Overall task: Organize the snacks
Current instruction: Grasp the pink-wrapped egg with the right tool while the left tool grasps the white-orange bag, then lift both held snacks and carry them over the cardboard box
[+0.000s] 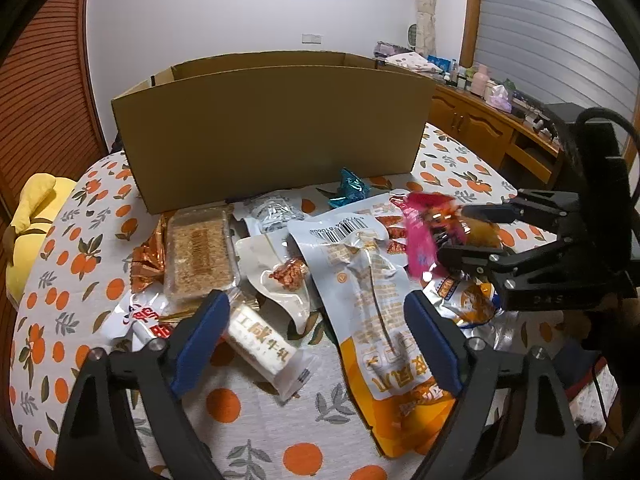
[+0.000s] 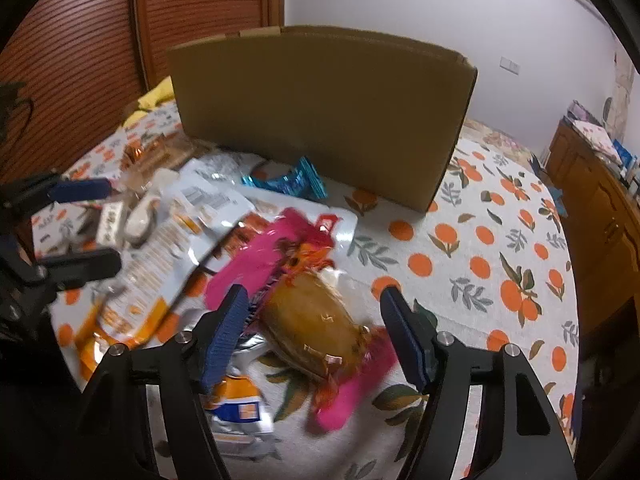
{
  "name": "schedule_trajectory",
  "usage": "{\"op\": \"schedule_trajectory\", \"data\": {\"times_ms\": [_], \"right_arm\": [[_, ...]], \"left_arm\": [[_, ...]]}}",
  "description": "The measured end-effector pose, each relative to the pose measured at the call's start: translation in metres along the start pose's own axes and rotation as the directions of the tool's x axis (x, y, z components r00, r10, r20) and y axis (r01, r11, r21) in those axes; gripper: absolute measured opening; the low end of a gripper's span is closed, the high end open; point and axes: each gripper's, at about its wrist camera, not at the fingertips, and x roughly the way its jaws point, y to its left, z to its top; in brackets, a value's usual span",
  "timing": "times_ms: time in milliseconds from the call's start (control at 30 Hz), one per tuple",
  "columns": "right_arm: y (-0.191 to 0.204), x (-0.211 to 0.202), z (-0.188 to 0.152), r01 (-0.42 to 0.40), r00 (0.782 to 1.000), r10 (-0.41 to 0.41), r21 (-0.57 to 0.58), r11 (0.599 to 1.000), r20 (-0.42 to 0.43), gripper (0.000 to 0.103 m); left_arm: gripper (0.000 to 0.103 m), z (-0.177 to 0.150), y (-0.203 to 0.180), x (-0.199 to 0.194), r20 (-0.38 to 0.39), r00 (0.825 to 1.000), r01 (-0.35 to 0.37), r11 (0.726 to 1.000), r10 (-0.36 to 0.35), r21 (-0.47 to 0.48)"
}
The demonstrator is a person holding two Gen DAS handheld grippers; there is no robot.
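Left wrist view: left gripper wide open, empty, over white nougat bar and orange-grey pouch; cardboard box behind pile.

Right wrist view: right gripper half open, straddling pink-wrapped brown snack, pads not touching. Step: grasping. Next: close, lift, carry to box.

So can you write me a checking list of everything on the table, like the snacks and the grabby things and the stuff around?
Surface: tablecloth with an orange-fruit print.
Job's things: cardboard box upright, top open; snack packets heaped in front of it, among them a big pouch, a clear tray and a pink-wrapped snack.
Clutter: nothing seen.
Grippers: left gripper open above the packets; right gripper open, fingers either side of the pink-wrapped snack.
Cables: black cable on the right gripper.
Surroundings: wooden sideboard, slatted door, yellow cushion.
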Motion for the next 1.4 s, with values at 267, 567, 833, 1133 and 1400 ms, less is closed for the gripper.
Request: {"op": "schedule_trajectory", "data": {"times_ms": [267,567,833,1133,1400], "right_arm": [[-0.016,-0.004,-0.006,-0.016,1.000,0.014,0.073,0.997,0.023,0.054],[-0.029,-0.002,-0.009,-0.024,0.999,0.020,0.165,0.986,0.024,0.055],[-0.027,0.002,-0.009,0.011,1.000,-0.011,0.162,0.987,-0.001,0.055],[-0.029,0.001,-0.010,0.003,1.000,-0.004,0.181,0.983,0.006,0.055],[-0.029,0.001,-0.010,0.001,1.000,-0.002,0.183,0.983,0.007,0.055]], "left_arm": [[0.081,0.006,-0.012,0.011,-0.031,0.998,0.048,0.999,-0.048,0.010],[0.080,0.014,-0.027,0.032,-0.099,0.995,0.007,0.999,-0.002,0.050],[0.083,0.020,-0.036,0.047,-0.107,0.991,-0.063,0.988,0.078,0.142],[0.052,0.020,-0.023,0.039,-0.095,0.993,-0.057,0.981,0.076,0.187],[0.039,0.026,0.001,0.031,-0.109,0.994,0.005,0.992,0.009,0.127]]}}
